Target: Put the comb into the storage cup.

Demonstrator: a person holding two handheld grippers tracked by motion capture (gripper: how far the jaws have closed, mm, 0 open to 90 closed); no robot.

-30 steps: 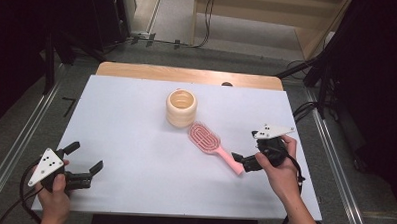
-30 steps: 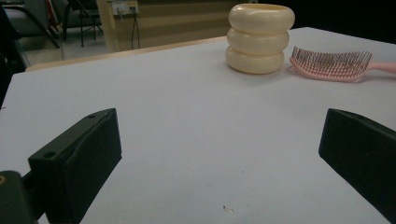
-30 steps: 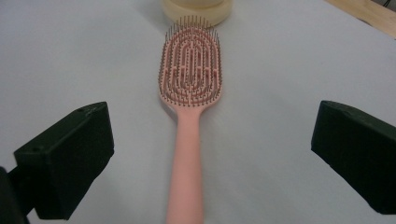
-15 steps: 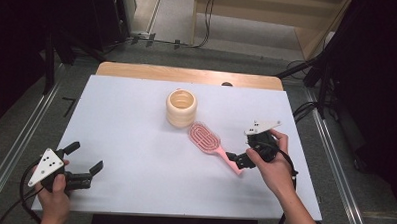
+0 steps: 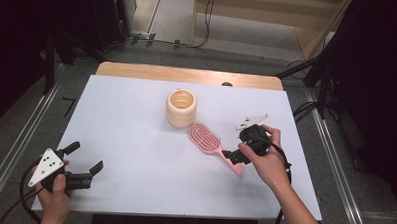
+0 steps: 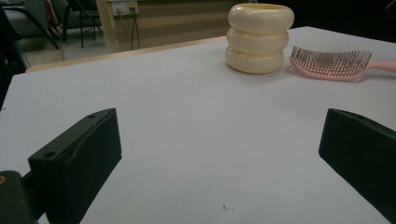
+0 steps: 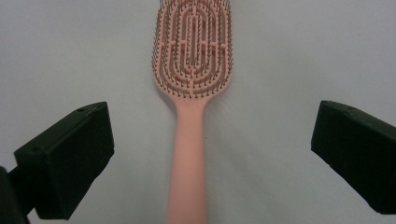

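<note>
Scene: a white-topped desk with a bare wooden strip along its far edge, carrying two things near the middle.
Brush: a pink plastic vented hairbrush lies flat, bristles up, its head just beside the pot and its handle running toward the person's right hand.
Pot: a cream, ribbed, three-ring round pot stands upright behind the brush head; whether the two touch cannot be told.
Right tool: held low over the handle end, jaws spread wide, one either side of the handle in the right gripper view, touching nothing; this looks like lining up to grip the handle, the slimmest part.
Left tool: wide apart and empty, resting near the desk's near-left corner, well away from both things, probably waiting.
Writing: no brand, label or lettering can be read on brush, pot or desk.
</note>
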